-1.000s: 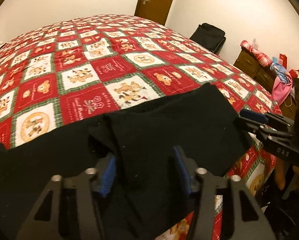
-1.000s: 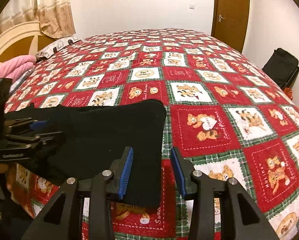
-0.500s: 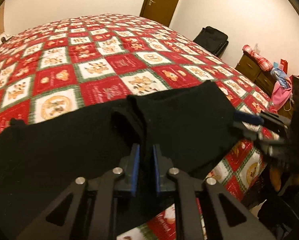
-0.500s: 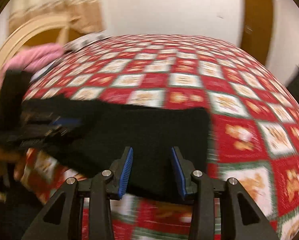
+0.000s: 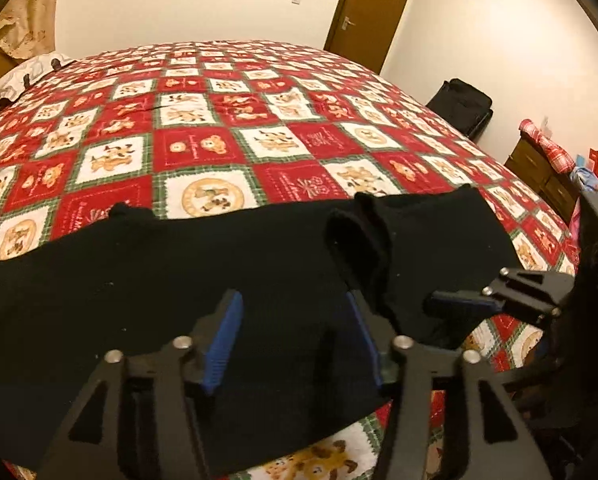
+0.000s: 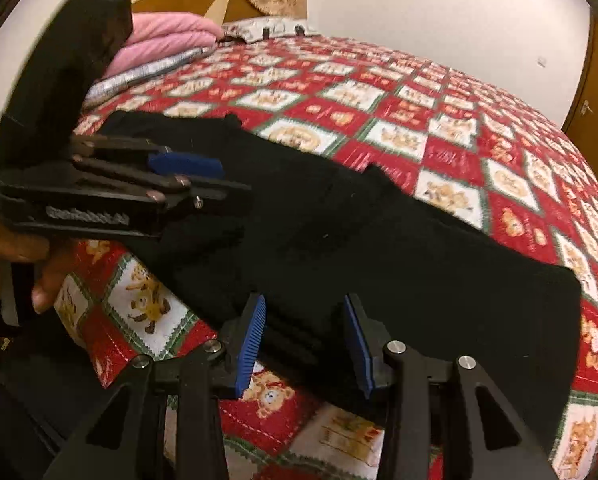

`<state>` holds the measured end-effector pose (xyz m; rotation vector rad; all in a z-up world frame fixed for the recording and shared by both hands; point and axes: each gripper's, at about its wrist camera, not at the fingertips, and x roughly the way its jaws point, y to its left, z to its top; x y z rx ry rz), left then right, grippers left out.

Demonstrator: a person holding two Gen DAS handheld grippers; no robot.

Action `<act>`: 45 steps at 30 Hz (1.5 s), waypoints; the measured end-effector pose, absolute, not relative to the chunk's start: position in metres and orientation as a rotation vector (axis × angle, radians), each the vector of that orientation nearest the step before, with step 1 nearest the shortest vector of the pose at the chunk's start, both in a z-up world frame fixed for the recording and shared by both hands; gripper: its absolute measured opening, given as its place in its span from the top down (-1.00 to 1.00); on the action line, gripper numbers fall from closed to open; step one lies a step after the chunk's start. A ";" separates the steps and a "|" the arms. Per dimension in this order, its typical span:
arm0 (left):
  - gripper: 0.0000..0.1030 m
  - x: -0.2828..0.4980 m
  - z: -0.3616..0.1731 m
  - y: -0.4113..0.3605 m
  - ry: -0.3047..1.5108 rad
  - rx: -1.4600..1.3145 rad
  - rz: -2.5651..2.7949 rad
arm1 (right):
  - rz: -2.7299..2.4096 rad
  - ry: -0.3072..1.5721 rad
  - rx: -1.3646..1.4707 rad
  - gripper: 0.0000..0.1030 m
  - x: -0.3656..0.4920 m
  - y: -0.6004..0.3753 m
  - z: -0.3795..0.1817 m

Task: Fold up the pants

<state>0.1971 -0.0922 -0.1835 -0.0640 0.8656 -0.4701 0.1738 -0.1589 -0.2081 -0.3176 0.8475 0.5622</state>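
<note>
Black pants (image 5: 179, 280) lie lengthwise along the near edge of the bed, with a raised fold (image 5: 363, 232) right of the middle. They also show in the right wrist view (image 6: 379, 248). My left gripper (image 5: 295, 340) is open, its blue pads low over the cloth just left of the fold, holding nothing. My right gripper (image 6: 305, 340) is open over the near edge of the pants. The right gripper also shows at the right of the left wrist view (image 5: 471, 304). The left gripper shows at the left of the right wrist view (image 6: 187, 164).
The bed carries a red, white and green bear quilt (image 5: 227, 128). Pink folded bedding (image 6: 167, 36) and a headboard are at the far end. A black suitcase (image 5: 463, 108), a wooden dresser (image 5: 547, 176) with clothes and a brown door (image 5: 367, 12) are to the right.
My left gripper shut on the fold half a second ago and is now open, shifted left of it. My right gripper has swung left along the pants' near edge, staying open.
</note>
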 end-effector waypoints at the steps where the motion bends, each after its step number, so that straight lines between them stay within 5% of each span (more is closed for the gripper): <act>1: -0.13 0.197 -0.182 -0.090 0.864 -0.071 -0.471 | 0.558 0.846 -0.290 0.19 0.176 -0.161 -0.209; 3: -0.17 0.196 -0.180 -0.085 0.857 -0.080 -0.466 | 0.570 0.871 -0.216 0.25 0.181 -0.167 -0.209; 6: -0.24 0.195 -0.180 -0.077 0.858 -0.076 -0.454 | 0.595 0.882 -0.154 0.86 0.182 -0.174 -0.206; 15: -0.24 0.193 -0.179 0.000 0.847 -0.035 -0.287 | 0.640 0.863 -0.214 0.92 0.158 -0.156 -0.207; 20: -0.24 0.192 -0.177 0.054 0.844 -0.084 -0.177 | 0.628 0.877 -0.307 0.82 0.157 -0.148 -0.212; 22: -0.25 0.188 -0.176 0.071 0.835 -0.088 -0.146 | 0.644 0.879 -0.321 0.18 0.154 -0.150 -0.208; 23: -0.25 0.186 -0.175 0.081 0.828 -0.087 -0.125 | 0.667 0.870 -0.310 0.08 0.152 -0.152 -0.204; 32: -0.31 0.176 -0.180 0.165 0.796 -0.149 0.060 | 0.575 0.831 -0.072 0.07 0.200 -0.169 -0.185; 38: -0.34 0.172 -0.198 0.187 0.813 -0.159 0.108 | 0.581 0.879 -0.173 0.07 0.214 -0.147 -0.204; 45: -0.45 0.168 -0.204 0.207 0.781 -0.189 0.131 | 0.285 0.722 0.037 0.07 0.225 -0.262 -0.154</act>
